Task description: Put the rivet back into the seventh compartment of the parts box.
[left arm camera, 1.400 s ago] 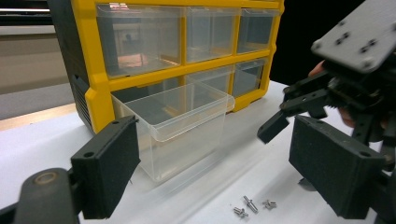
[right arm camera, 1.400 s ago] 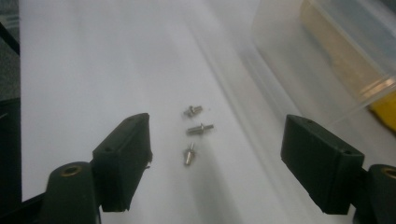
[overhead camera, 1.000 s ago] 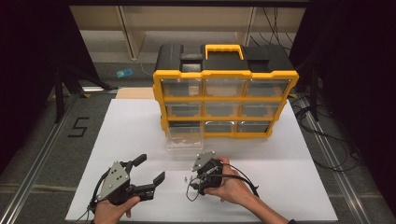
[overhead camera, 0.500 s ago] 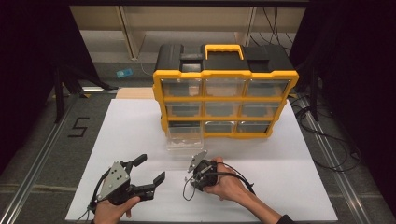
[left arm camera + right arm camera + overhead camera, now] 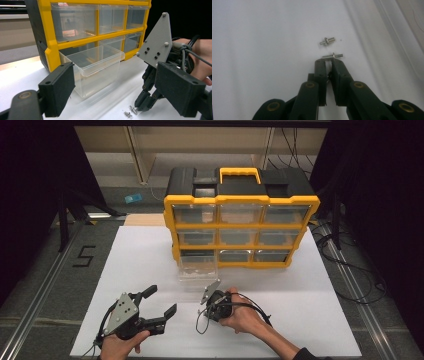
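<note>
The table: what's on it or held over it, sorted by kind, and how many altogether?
Yellow drawer cabinet: 1
Clear plastic drawer, pulled out: 1
Small metal screws: 2
Hand-held tools, left and right: 2
Total: 6

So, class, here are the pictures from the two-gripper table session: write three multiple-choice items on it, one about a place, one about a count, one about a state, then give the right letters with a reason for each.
1. Where does the clear drawer stand?
A. On the white table in front of the yellow organizer
B. On top of the organizer
C. In the person's hand

2. How many small metal screws lie on the table?
A. Two
B. Five
C. None

3. How are the left gripper's jaws?
A. Clamped on the drawer
B. Wide open, holding nothing
C. Shut on a screw

Answers: 1 A, the high view shows it on the table before the bottom row. 2 A, one screw and another screw lie ahead of the right gripper. 3 B, its jaws are spread apart.
</note>
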Motion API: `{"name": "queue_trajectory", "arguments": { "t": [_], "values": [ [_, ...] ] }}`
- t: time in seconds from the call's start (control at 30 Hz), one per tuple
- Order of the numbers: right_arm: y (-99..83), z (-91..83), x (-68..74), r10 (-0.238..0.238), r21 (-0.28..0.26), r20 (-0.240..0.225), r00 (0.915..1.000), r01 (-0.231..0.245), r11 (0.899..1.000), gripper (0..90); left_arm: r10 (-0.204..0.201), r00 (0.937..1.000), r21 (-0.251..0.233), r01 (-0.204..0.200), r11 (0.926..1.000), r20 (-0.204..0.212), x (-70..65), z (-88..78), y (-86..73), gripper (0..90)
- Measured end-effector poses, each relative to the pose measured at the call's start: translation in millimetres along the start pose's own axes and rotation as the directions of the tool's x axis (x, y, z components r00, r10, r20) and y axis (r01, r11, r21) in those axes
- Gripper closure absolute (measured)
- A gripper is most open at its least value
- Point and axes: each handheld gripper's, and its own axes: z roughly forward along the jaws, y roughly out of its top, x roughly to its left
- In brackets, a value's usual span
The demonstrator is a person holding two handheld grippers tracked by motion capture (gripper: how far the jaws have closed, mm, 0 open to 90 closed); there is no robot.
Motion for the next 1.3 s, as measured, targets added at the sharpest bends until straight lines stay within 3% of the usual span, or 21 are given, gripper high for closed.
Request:
{"name": "queue_trajectory", "arguments": {
  "t": [0.47, 0.83, 1.13, 1.3],
  "values": [
    [5.4, -25.3, -3.9, -0.015, -0.083, 0.044, 0.9989, 0.019, 0.996, 83.3, -0.005, 1.0000, 0.001, 0.005, 1.0000, -0.001, -0.2, 0.1, -0.2, 16.1],
    [17.0, -57.0, -5.6, -0.026, -0.187, 0.104, 0.9942, 0.046, 0.981, 83.3, -0.006, 1.0000, 0.005, 0.006, 1.0000, -0.004, -0.4, 0.4, -0.6, 16.2],
    [24.8, -68.9, -7.2, -0.034, -0.234, 0.112, 0.9931, 0.059, 0.970, 83.3, -0.006, 1.0000, 0.004, 0.006, 1.0000, -0.004, -0.4, 0.4, -0.6, 16.2],
    [31.6, -78.3, -10.4, -0.036, -0.277, 0.131, 0.9907, 0.072, 0.958, 83.3, -0.006, 1.0000, 0.003, 0.006, 1.0000, -0.003, -0.5, 0.5, -0.6, 16.2]
  ]
}}
